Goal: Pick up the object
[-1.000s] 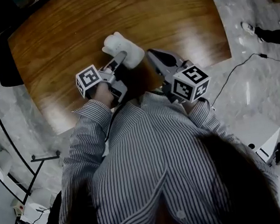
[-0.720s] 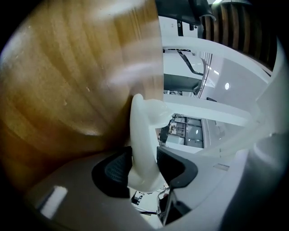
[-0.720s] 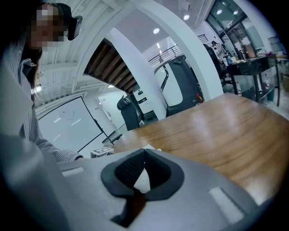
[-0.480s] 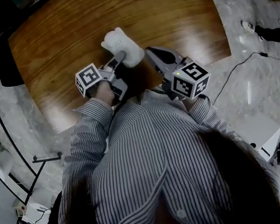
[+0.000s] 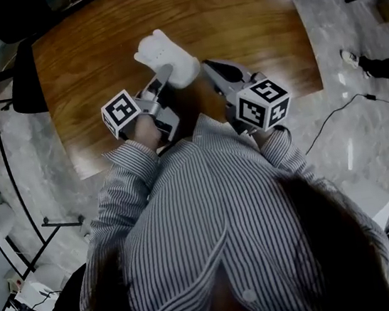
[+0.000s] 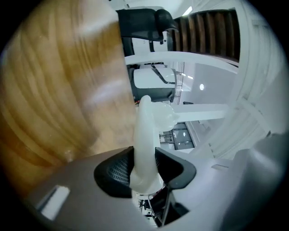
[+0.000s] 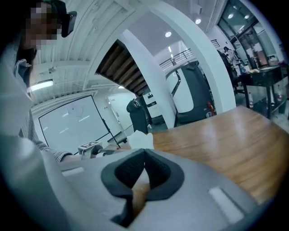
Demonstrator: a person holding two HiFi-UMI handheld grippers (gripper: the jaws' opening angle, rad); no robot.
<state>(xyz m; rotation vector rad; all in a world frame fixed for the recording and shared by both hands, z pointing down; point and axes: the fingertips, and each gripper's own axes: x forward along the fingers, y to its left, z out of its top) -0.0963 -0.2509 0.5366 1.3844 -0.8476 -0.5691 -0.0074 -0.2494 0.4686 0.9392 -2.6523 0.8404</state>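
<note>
Closed down from a wide spread a second ago, my left gripper [image 6: 144, 167] now pinches the white object [image 6: 146, 131], its dark pads pressed on either side of the object's lower end while the lobed top stands out past the fingertips. From the head view the same left gripper [image 5: 163, 76] reaches in from the near side, with the white object [image 5: 157, 52] over the near middle of the wooden counter [image 5: 232, 16]. I cannot tell from any view whether its underside has cleared the wood yet. My right gripper [image 7: 143, 155] is pressed together at the tips with nothing between them, and it waits just beside the object on the right [image 5: 208, 67], not touching it. I judge the grasp made and the lift the step in hand. The next move calls for a straight, steady rise off the counter [image 6: 54, 99], keeping the squeeze even, since the piece looks soft and is held only by its end
</note>
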